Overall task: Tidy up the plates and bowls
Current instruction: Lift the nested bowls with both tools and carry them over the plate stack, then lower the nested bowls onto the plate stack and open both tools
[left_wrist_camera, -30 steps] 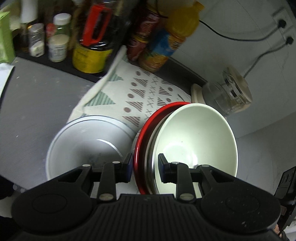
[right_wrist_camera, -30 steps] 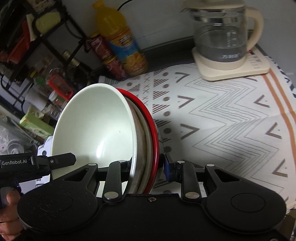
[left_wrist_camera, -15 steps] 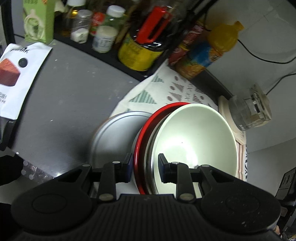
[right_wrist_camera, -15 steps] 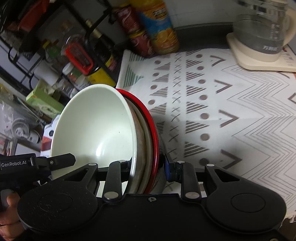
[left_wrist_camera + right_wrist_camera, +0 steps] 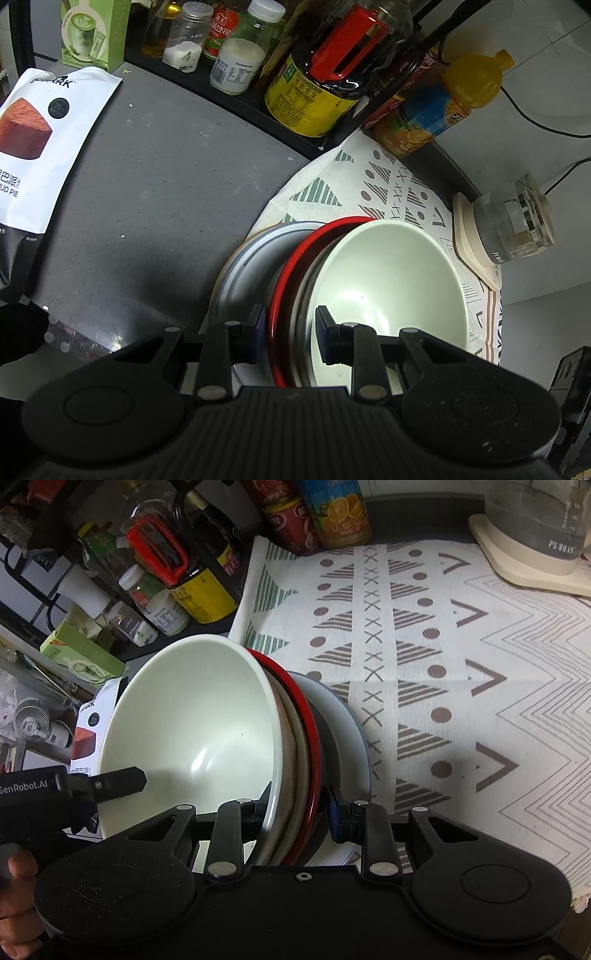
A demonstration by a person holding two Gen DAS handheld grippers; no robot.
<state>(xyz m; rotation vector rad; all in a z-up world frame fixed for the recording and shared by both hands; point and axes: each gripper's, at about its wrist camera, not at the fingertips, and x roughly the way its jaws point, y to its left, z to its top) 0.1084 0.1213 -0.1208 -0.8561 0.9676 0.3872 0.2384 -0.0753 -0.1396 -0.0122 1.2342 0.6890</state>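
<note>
Both grippers' fingers clamp glossy nested bowls, seemingly ceramic and steel.

My left gripper and right gripper are matte black plastic with ribbed housings, round side discs, silver screws and blue-edged finger pads. White "GenRobot.AI" lettering marks one body. Bare fingers show.
</note>
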